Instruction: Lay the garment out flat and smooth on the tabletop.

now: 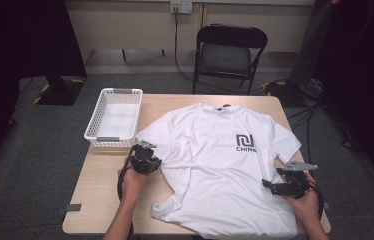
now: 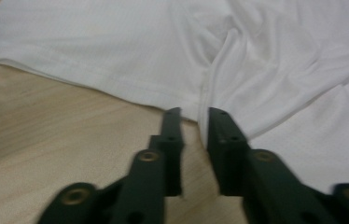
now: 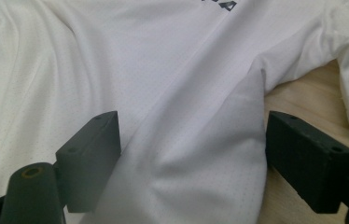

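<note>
White T-shirt (image 1: pixel 215 165) lies flat on desk (image 1: pixel 100 185), centre of frame, dark logo to right of centre. Left claw (image 1: pixel 147 161) at shirt's left edge, under sleeve; jaws narrowly apart, nothing pinched, seam fold (image 2: pixel 204 100) just ahead of tips. Right claw (image 1: pixel 277 186) at lower right, jaws wide, released, raised fold of shirt between them. White basket (image 1: pixel 115 117) at upper left of desk.

Both forearms are bare, with no sleeve showing, and each hand carries a black claw. The left claw (image 1: pixel 145 161) has chunky black jaws with small screw holes and brass-coloured pivot pins, and a black cable looping from its body. The right claw (image 1: pixel 286 186) bears a grey three-cornered plate on top
</note>
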`<state>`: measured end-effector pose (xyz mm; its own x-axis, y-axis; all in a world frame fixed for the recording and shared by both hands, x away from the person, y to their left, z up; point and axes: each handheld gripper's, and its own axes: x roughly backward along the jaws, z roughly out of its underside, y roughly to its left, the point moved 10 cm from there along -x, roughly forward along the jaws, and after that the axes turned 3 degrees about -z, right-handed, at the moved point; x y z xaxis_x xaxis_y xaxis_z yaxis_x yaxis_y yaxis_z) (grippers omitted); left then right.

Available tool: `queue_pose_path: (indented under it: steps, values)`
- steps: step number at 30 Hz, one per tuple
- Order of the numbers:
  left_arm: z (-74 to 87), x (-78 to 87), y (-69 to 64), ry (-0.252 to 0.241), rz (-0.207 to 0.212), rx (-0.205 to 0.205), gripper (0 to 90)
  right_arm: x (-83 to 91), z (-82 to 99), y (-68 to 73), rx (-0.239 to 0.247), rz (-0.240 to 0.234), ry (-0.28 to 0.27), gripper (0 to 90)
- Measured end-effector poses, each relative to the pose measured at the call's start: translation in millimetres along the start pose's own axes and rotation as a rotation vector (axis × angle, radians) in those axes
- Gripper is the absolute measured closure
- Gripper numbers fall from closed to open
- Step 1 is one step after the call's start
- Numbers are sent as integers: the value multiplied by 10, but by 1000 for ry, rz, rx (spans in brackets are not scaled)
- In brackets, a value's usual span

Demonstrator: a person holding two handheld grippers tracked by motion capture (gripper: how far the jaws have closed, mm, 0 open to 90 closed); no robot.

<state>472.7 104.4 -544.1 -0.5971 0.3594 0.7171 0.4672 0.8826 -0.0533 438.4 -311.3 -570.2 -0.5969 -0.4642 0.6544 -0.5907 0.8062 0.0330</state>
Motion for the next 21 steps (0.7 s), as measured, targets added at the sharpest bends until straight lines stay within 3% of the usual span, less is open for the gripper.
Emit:
queue_pose_path:
  steps: [1, 2, 6, 7, 11, 12, 14, 16, 19, 21]
  values:
    - [3, 29, -29, -7, 10, -6, 650, 0, 0, 0, 0, 0, 0, 174]
    - [14, 79, -89, -13, 33, -14, 626, 0, 0, 0, 0, 0, 0, 174]
    - [96, 309, -488, -68, 143, -76, 436, 0, 0, 0, 0, 0, 0, 174]
    - [121, 344, -559, -75, 155, -83, 400, 0, 0, 0, 0, 0, 0, 174]
    - [290, 458, -867, -60, 193, -136, 391, 0, 1, 2, -2, 1, 1, 174]
    - [325, 474, -913, -58, 180, -140, 395, 0, 0, 2, -1, 1, 0, 175]
    - [411, 483, -971, -34, 122, -192, 438, 1, 1, 3, -2, 1, 1, 175]
    - [434, 487, -1009, -36, 113, -195, 438, 1, 1, 3, -2, 1, 1, 175]
    - [492, 481, -1099, -25, 60, -247, 435, 1, 1, 3, -2, 1, 1, 174]
    - [519, 450, -1119, -22, 55, -242, 435, 1, 1, 3, -2, 1, 1, 175]
